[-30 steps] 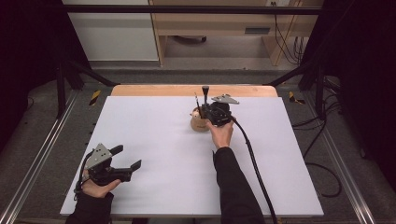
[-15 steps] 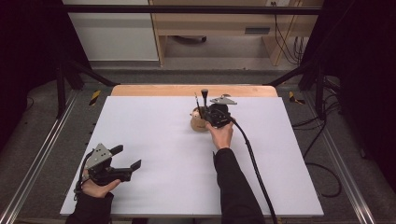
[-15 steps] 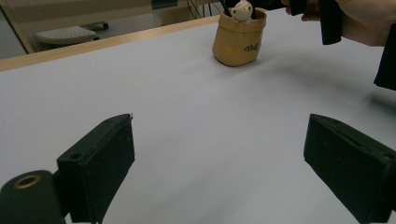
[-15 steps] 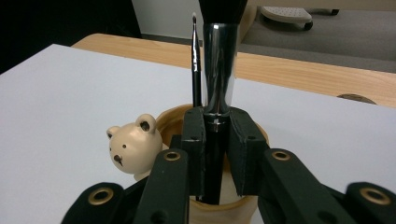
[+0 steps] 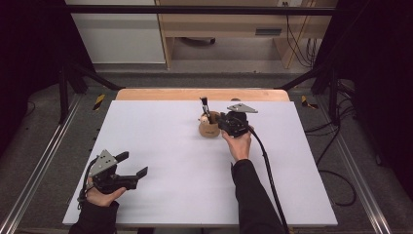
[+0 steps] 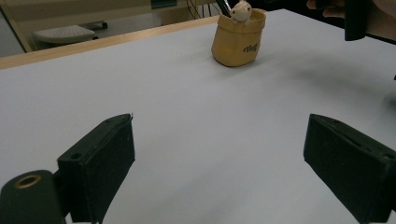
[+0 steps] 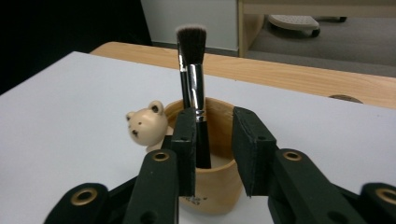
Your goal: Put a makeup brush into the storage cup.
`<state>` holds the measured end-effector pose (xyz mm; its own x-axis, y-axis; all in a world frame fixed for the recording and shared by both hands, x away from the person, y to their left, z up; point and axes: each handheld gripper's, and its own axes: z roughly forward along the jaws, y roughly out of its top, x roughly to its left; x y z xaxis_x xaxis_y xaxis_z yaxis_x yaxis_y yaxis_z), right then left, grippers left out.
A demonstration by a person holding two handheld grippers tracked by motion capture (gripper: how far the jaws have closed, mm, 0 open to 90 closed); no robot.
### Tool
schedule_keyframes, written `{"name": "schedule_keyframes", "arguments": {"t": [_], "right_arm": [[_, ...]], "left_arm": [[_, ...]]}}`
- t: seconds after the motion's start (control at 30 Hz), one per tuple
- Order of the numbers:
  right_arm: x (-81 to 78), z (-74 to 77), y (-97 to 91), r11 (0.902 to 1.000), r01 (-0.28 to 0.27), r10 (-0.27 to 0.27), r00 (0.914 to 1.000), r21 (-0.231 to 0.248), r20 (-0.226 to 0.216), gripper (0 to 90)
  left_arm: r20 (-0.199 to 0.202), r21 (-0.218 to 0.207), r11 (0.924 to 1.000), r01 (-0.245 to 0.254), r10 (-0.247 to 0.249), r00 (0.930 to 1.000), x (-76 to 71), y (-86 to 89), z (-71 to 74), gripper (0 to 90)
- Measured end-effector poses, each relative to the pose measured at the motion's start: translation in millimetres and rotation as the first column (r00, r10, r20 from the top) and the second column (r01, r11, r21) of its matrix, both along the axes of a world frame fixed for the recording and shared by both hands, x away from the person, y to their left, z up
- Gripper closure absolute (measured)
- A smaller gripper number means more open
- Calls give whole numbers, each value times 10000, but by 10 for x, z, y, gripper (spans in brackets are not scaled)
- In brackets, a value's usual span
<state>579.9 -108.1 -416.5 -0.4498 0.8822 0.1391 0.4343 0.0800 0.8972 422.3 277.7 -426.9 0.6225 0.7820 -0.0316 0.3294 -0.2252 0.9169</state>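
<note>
A tan cup (image 5: 209, 127) with a small bear figure (image 7: 145, 125) on its rim stands at the table's far middle. A black make-up brush (image 7: 192, 51) stands upright in the cup (image 7: 219, 140), bristles up. My right gripper (image 7: 215, 126) is at the cup from the right, and its jaws have just been opening. The brush handle is between them, close to the left jaw, with a gap to the right jaw. In the high view, my right gripper (image 5: 221, 122) sits level with the cup's rim. My left gripper (image 5: 134, 163) rests open at the near left, nothing between its jaws.
The white table top (image 5: 160, 146) has a wooden strip (image 5: 195, 93) along its far edge. A cable (image 5: 265, 165) trails from the right gripper along the forearm. Metal rails (image 5: 39, 165) run beside the table. From the left gripper view (image 6: 219, 135), the cup (image 6: 237, 39) stands far ahead.
The brush stands a little lower and further left in the cup than a second ago. The right hand has barely shifted. The left gripper has stayed in place.
</note>
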Motion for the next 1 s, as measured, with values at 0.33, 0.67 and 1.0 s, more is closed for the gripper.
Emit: {"name": "schedule_keyframes", "arguments": {"t": [0.33,0.67,1.0], "right_arm": [[-329,203,-126,9946,-1017,1011,9944,203,297,535],[-622,331,-224,9847,-1720,1703,9840,295,528,370],[-843,318,-387,9777,-2072,2051,9771,344,568,234]], "left_arm": [[-40,-75,10000,62,-63,10000,1,2,-5,80],[-76,-83,9999,75,-76,9999,5,-3,-19,78],[-112,-24,10000,50,-51,9999,9,-2,-26,77]]}}
